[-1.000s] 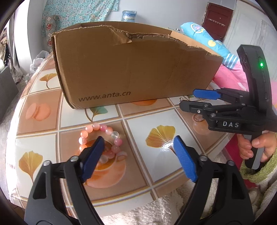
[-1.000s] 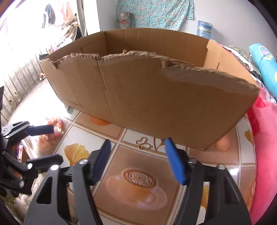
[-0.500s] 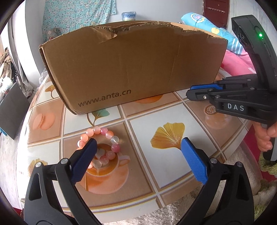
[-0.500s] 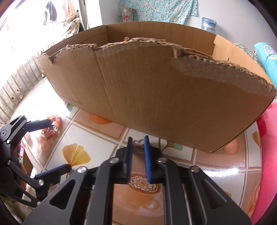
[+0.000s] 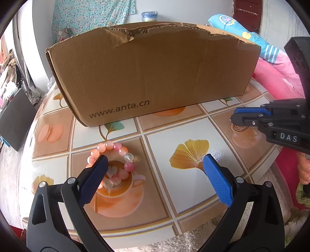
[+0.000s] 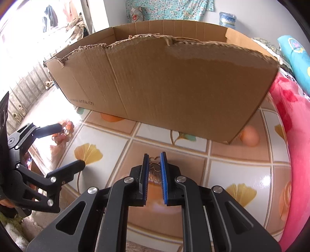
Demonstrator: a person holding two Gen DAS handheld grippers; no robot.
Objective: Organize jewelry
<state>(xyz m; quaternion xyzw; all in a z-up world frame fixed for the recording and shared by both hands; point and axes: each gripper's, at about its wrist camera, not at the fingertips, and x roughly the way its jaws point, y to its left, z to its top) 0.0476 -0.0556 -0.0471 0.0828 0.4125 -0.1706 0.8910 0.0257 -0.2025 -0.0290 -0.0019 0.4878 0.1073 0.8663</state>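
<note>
Here right gripper jaws opening around gold clasp.

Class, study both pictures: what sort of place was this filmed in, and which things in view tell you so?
Most likely a room in a home, perhaps a bedroom. A pink quilt and blue pillow lie beside the table, floral fabric hangs on the wall, and a cardboard box sits on the patterned tablecloth.
</note>
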